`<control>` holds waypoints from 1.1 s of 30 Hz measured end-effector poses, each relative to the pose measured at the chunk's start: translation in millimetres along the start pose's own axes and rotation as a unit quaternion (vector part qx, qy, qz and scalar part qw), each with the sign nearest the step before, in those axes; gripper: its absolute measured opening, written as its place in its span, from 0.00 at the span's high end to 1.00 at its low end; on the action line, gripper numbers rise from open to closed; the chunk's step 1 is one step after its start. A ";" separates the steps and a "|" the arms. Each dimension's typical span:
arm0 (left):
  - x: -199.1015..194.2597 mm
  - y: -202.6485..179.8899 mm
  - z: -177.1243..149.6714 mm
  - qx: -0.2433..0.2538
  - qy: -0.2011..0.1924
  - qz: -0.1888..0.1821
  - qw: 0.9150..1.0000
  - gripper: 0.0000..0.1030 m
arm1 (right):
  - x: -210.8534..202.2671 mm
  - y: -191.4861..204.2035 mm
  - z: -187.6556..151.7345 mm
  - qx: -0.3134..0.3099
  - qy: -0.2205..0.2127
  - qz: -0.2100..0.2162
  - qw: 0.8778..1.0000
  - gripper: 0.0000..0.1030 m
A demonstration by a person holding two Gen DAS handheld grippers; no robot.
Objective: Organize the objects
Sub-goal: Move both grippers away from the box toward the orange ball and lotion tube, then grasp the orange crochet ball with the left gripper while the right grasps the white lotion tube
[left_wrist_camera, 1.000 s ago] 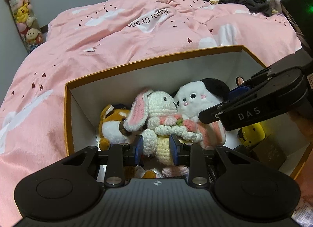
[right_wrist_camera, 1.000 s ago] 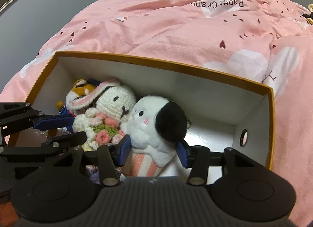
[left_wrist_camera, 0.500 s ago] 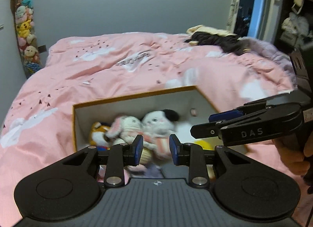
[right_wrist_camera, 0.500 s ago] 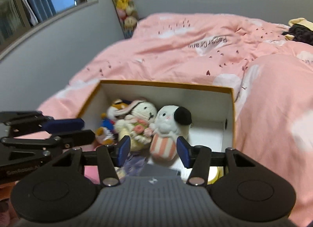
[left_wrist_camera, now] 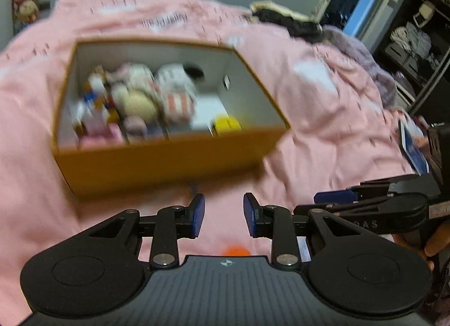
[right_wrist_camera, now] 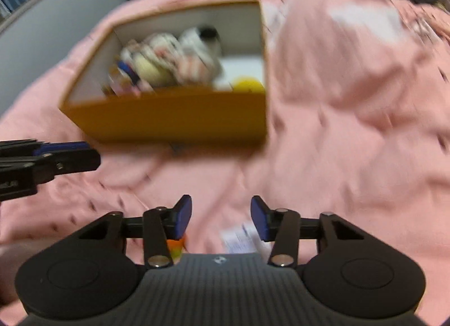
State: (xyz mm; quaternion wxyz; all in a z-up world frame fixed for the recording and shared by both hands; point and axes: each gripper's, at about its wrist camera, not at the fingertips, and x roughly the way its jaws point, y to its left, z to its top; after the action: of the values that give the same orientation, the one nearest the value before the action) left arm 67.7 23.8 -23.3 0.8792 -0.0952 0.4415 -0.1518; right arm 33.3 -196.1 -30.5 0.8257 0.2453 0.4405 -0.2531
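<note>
An orange cardboard box (left_wrist_camera: 163,160) (right_wrist_camera: 174,115) sits on the pink bed, blurred by motion. Inside stand a crocheted bunny (left_wrist_camera: 135,95) (right_wrist_camera: 157,59), a white plush with a black ear (left_wrist_camera: 177,87) (right_wrist_camera: 202,45), a small orange-and-white plush (left_wrist_camera: 94,90) and a yellow object (left_wrist_camera: 226,125) (right_wrist_camera: 249,85). My left gripper (left_wrist_camera: 224,215) is open and empty, held above the bedcover in front of the box. My right gripper (right_wrist_camera: 221,216) is open and empty, also in front of the box. Each gripper shows at the edge of the other's view.
The pink duvet (left_wrist_camera: 323,118) (right_wrist_camera: 351,101) covers the bed. Dark clothes (left_wrist_camera: 287,21) lie at its far side. A small orange object (left_wrist_camera: 234,251) and a white printed paper (right_wrist_camera: 242,237) lie just under the grippers. A shelf (left_wrist_camera: 416,39) stands at the right.
Both grippers have pulled back out of the box and away from it toward the near side of the bed. The plush toys stay in the box.
</note>
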 end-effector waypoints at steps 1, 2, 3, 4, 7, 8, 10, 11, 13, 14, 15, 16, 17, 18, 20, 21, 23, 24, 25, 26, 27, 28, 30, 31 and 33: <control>6.2 -1.9 -8.1 0.006 0.011 -0.004 1.000 0.67 | 2.5 -4.7 -7.5 0.009 0.012 -0.001 1.000 0.53; 13.4 -4.6 -13.1 0.013 0.026 -0.001 1.000 0.67 | 4.4 -10.0 -14.8 0.020 0.023 0.000 1.000 0.53; 19.6 -7.9 -18.6 0.017 0.041 0.009 0.999 0.67 | 6.8 -13.4 -19.7 0.030 0.034 0.000 0.999 0.53; 24.6 -11.1 -23.9 0.023 0.053 0.010 0.998 0.67 | 7.9 -15.5 -23.3 0.034 0.039 -0.003 0.999 0.53; 37.2 -18.8 -35.5 0.037 0.077 0.000 0.996 0.67 | 11.0 -21.4 -31.4 0.042 0.046 -0.011 0.998 0.53; 40.9 -21.1 -38.6 0.042 0.082 0.001 0.996 0.64 | 12.6 -23.8 -33.8 0.047 0.050 -0.010 0.998 0.53; 51.5 -23.0 -42.4 0.051 0.095 0.012 0.994 0.60 | 17.7 -28.5 -37.3 0.059 0.058 -0.006 0.997 0.53; 55.6 -24.0 -44.6 0.059 0.100 0.019 0.993 0.55 | 20.1 -30.0 -37.4 0.064 0.061 -0.007 0.996 0.53; 63.2 -23.9 -47.3 0.067 0.106 0.024 0.992 0.54 | 24.3 -32.5 -40.2 0.066 0.067 -0.007 0.996 0.53; 66.9 -22.7 -47.9 0.067 0.111 0.022 0.991 0.54 | 27.3 -33.1 -39.8 0.068 0.072 -0.006 0.995 0.54; 68.6 -21.5 -48.8 0.067 0.114 0.020 0.991 0.54 | 30.5 -34.9 -40.2 0.072 0.076 -0.004 0.994 0.55; 71.3 -20.4 -49.4 0.067 0.116 0.019 0.991 0.54 | 34.0 -35.4 -39.2 0.075 0.079 -0.003 0.994 0.55; 73.6 -19.3 -49.8 0.067 0.119 0.019 0.991 0.54 | 36.1 -36.8 -39.0 0.077 0.080 0.000 0.994 0.55; 76.2 -18.2 -50.0 0.067 0.122 0.020 0.990 0.54 | 38.2 -38.1 -38.7 0.079 0.081 0.002 0.994 0.55; 80.8 -17.8 -50.9 0.068 0.128 0.020 0.989 0.54 | 43.5 -40.1 -38.4 0.083 0.084 0.007 0.993 0.55; 82.9 -17.2 -51.0 0.068 0.132 0.018 0.989 0.54 | 46.9 -41.8 -37.8 0.085 0.086 0.010 0.993 0.55; 85.3 -16.2 -51.1 0.067 0.136 0.013 0.988 0.54 | 52.8 -46.5 -35.9 0.099 0.091 0.020 0.991 0.55; 86.0 -15.8 -51.2 0.067 0.135 0.012 0.988 0.54 | 56.5 -50.0 -34.6 0.107 0.094 0.027 0.989 0.55; 86.9 -15.3 -51.3 0.066 0.135 0.011 0.989 0.54 | 59.5 -52.5 -33.4 0.115 0.096 0.032 0.988 0.56; 87.7 -15.4 -51.1 0.066 0.136 0.009 0.988 0.54 | 62.2 -53.7 -32.5 0.119 0.098 0.036 0.987 0.57; 88.6 -14.9 -51.4 0.066 0.137 0.006 0.988 0.55 | 65.3 -54.0 -31.6 0.120 0.100 0.040 0.987 0.58; 89.8 -15.3 -51.6 0.068 0.139 0.004 0.988 0.56 | 67.1 -52.1 -31.1 0.116 0.103 0.038 0.987 0.58; 91.2 -17.3 -52.8 0.074 0.143 0.004 0.987 0.57 | 65.1 -43.6 -29.9 0.093 0.101 0.029 0.990 0.60; 91.2 -18.1 -53.4 0.077 0.143 0.005 0.987 0.57 | 62.1 -39.7 -29.4 0.083 0.098 0.024 0.991 0.64; 90.5 -17.8 -54.1 0.076 0.143 0.004 0.987 0.57 | 52.5 -33.8 -26.7 0.070 0.085 0.027 0.994 0.80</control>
State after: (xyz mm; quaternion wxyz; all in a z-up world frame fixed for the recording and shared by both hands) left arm 71.8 -26.4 -117.6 0.8121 -0.0037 0.5504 -0.1934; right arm 21.2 -215.3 -94.5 0.7730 0.3346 0.4832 -0.2389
